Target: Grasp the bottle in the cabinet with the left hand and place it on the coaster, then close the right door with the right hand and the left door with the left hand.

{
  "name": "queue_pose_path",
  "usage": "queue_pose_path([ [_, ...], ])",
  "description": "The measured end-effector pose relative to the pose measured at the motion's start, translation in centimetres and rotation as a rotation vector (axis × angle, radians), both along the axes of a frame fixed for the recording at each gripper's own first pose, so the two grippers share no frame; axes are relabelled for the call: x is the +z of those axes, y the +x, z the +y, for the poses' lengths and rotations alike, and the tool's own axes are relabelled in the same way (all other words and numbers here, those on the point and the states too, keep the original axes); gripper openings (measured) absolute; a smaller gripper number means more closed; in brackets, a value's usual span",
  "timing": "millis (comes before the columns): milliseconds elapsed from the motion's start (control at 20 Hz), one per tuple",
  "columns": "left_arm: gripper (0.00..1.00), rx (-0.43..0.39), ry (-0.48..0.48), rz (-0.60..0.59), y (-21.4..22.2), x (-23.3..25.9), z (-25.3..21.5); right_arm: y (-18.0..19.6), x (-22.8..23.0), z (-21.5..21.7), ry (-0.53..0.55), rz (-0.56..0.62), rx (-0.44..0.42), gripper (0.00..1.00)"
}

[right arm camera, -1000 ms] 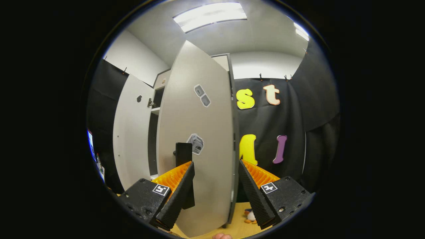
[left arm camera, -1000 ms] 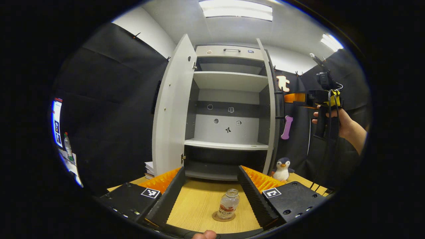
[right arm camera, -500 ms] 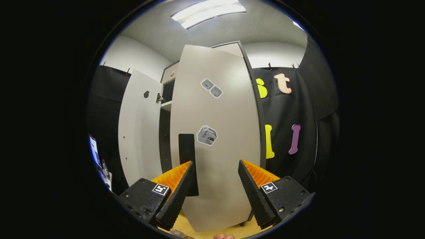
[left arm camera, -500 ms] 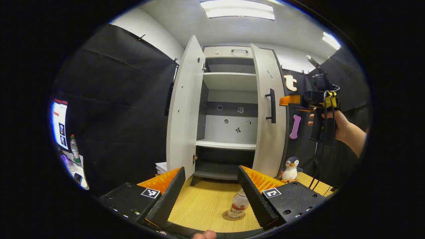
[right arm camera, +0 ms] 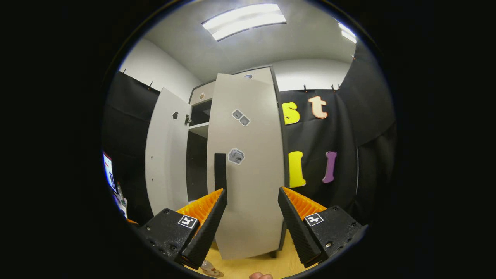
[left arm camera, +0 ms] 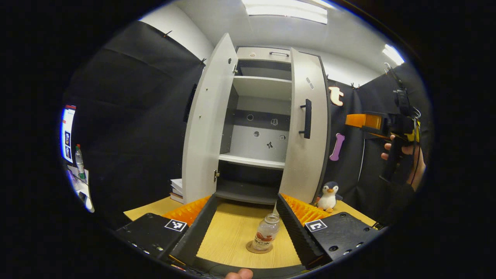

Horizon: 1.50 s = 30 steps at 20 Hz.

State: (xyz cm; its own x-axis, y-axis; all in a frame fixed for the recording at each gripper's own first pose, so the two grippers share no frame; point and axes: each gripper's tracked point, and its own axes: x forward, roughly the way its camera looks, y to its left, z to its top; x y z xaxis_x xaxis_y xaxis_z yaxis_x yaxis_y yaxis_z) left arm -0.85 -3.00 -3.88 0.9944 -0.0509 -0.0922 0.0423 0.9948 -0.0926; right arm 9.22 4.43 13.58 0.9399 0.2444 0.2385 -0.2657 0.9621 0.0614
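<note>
Big grey cabinet [left arm camera: 263,131] stands on wood table [left arm camera: 228,236]. Left door [left arm camera: 205,128] wide open. Right door [left arm camera: 306,135] nearly shut, black handle [left arm camera: 307,118] on it. Toy penguin [left arm camera: 328,196] sits by cabinet's right side. Left gripper [left arm camera: 244,217] wide open, holds nothing. Right gripper [right arm camera: 252,211] wide open too, empty, held in front of the right door. Bottle [left arm camera: 266,234] stands upright on round coaster [left arm camera: 259,248], btw left gripper's fingers, not touching them.
</note>
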Motion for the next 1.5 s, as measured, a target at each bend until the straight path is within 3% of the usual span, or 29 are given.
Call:
queue_pose_path([
  [300, 0.95, -0.077, 0.04, 0.016, 0.0, 0.1, -2.3, -3.8, -6.7, -1.6, -0.023, 0.047, -0.085, 0.82],
  [700, 0.95, -0.1, -0.009, 0.013, 0.9, 1.6, -2.5, -7.0, -13.8, -0.9, -0.001, 0.147, -0.054, 0.82],
  [900, 0.95, -0.001, -0.01, -0.075, 3.3, 6.8, 3.0, -8.4, -14.5, -0.3, 0.001, 0.185, -0.032, 0.82],
  [950, 0.99, 0.032, -0.01, -0.089, 4.1, 7.8, 4.8, -8.4, -14.5, -0.1, 0.002, 0.191, -0.02, 0.82],
  [1050, 0.95, 0.107, -0.02, -0.111, 5.6, 9.6, 8.8, -8.4, -15.0, -0.3, -0.016, 0.218, -0.021, 0.83],
  [1150, 0.95, 0.174, -0.006, -0.135, 7.5, 10.8, 13.2, -8.4, -15.2, -0.7, -0.021, 0.238, -0.023, 0.82],
  [1200, 1.0, 0.205, 0.018, -0.147, 8.7, 11.2, 15.6, -8.3, -15.3, -0.9, -0.022, 0.247, -0.026, 0.82],
  [1250, 0.95, 0.241, 0.049, -0.143, 10.0, 11.1, 17.9, -8.3, -15.5, -1.1, -0.023, 0.253, -0.032, 0.82],
  [1350, 0.95, 0.299, 0.081, -0.128, 12.3, 11.3, 21.6, -8.3, -15.7, -1.4, -0.027, 0.263, -0.038, 0.82],
  [1500, 0.95, 0.331, 0.043, -0.148, 16.0, 12.4, 25.5, -8.2, -15.7, -2.5, -0.037, 0.268, -0.067, 0.82],
])
